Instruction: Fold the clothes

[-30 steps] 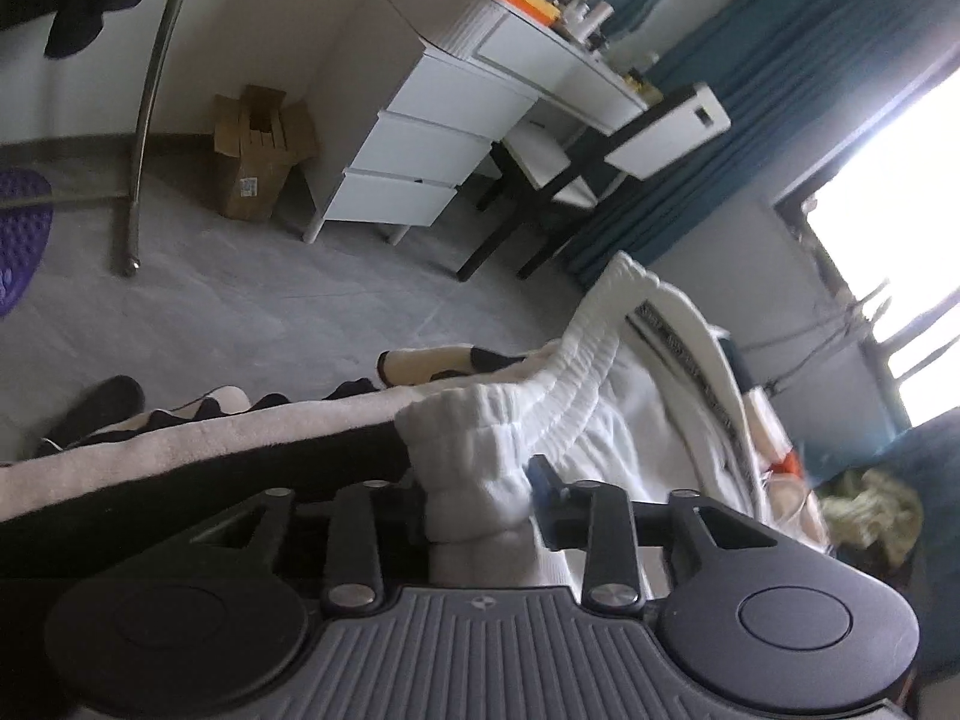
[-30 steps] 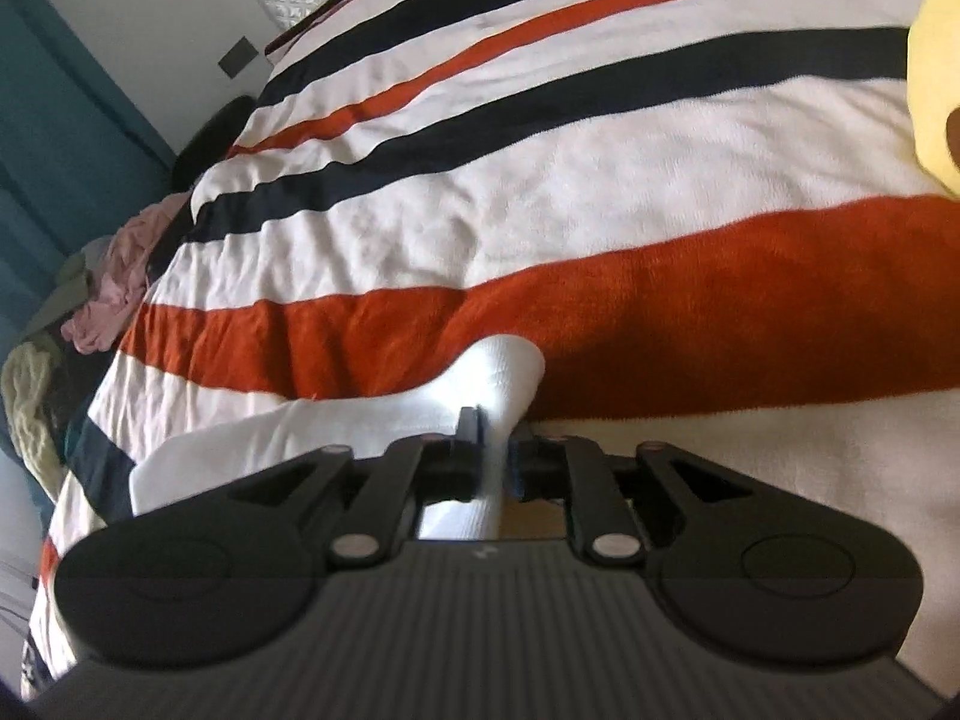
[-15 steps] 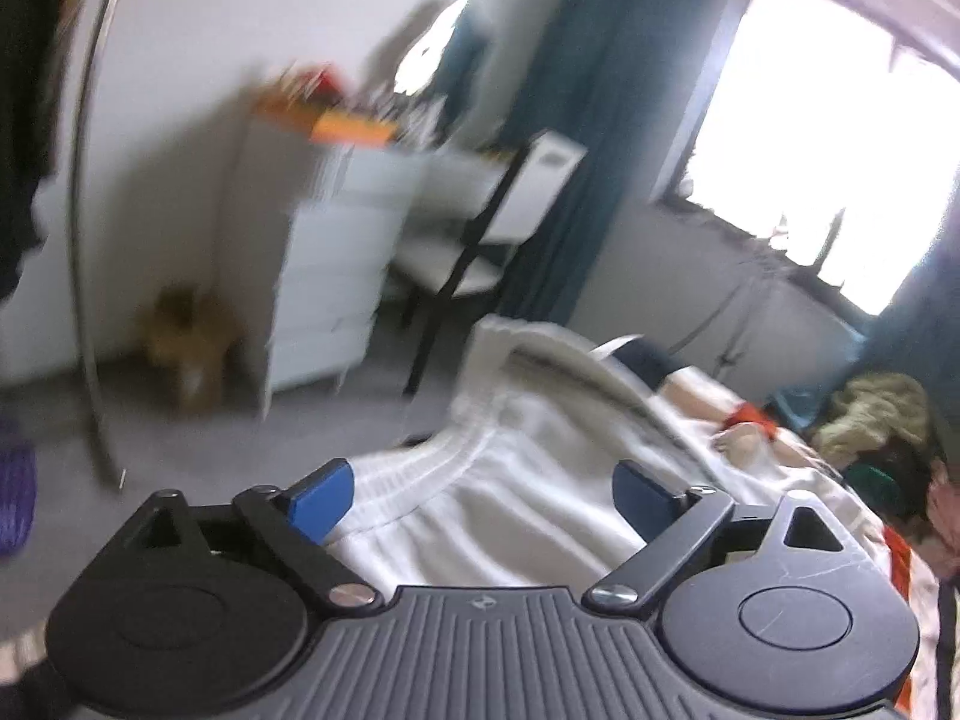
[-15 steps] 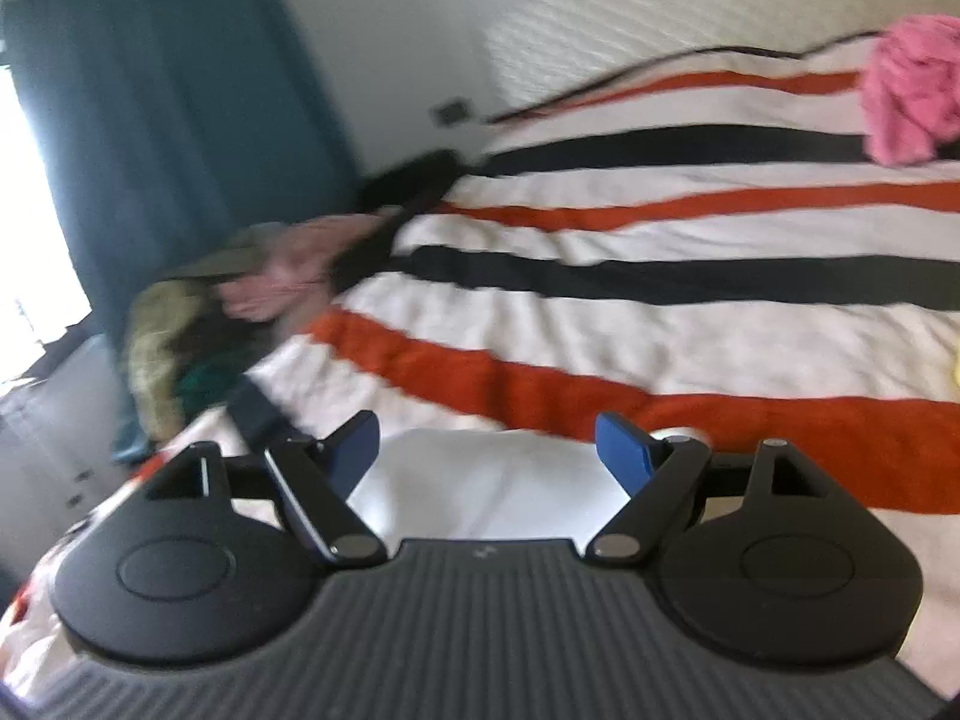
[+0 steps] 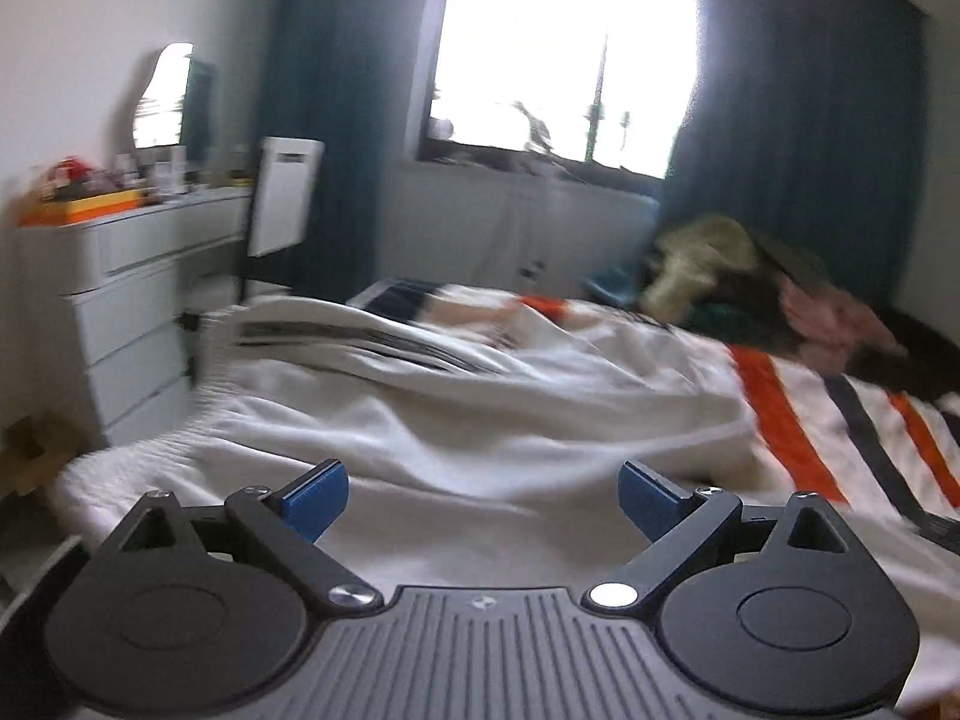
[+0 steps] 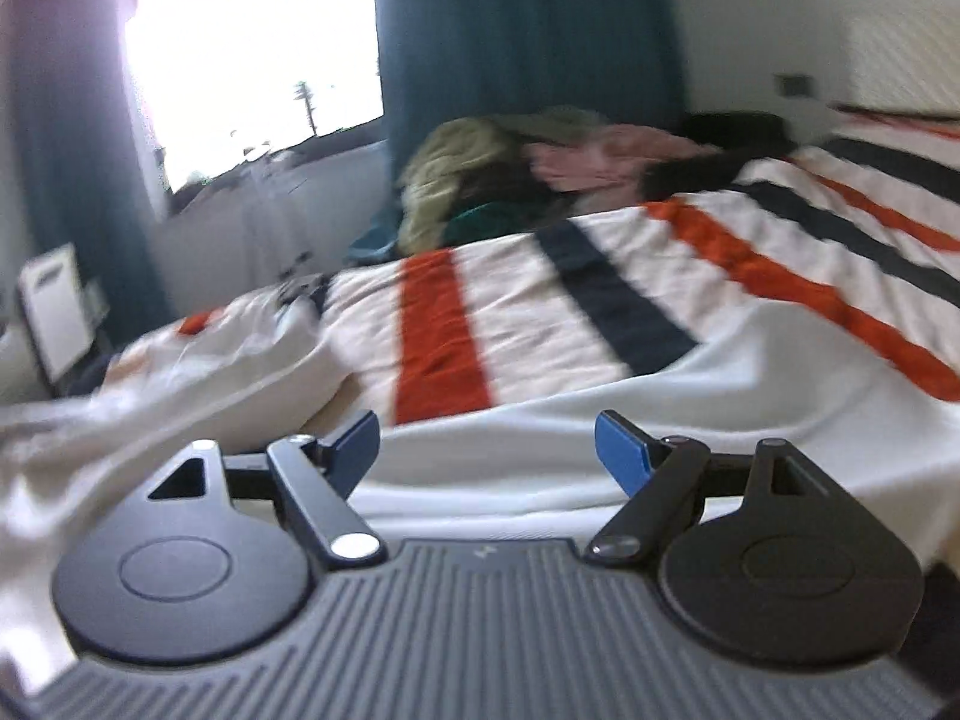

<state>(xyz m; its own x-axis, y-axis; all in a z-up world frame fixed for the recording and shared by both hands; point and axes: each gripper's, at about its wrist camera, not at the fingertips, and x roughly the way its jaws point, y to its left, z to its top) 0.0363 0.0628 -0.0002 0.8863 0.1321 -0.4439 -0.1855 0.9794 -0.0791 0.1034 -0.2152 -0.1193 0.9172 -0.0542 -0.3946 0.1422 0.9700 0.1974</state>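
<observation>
White garment (image 5: 456, 420) spread lengthwise along bed (image 6: 750, 276) edge, just ahead of both left gripper (image 5: 483, 495) and right gripper (image 6: 487, 444), jaws spread, pinching nothing.

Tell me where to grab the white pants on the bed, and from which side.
Take the white pants by the gathered elastic waistband, coming from the bed's near edge by the drawers: it is thick, lies at that edge, and both open grippers hold nothing.
</observation>
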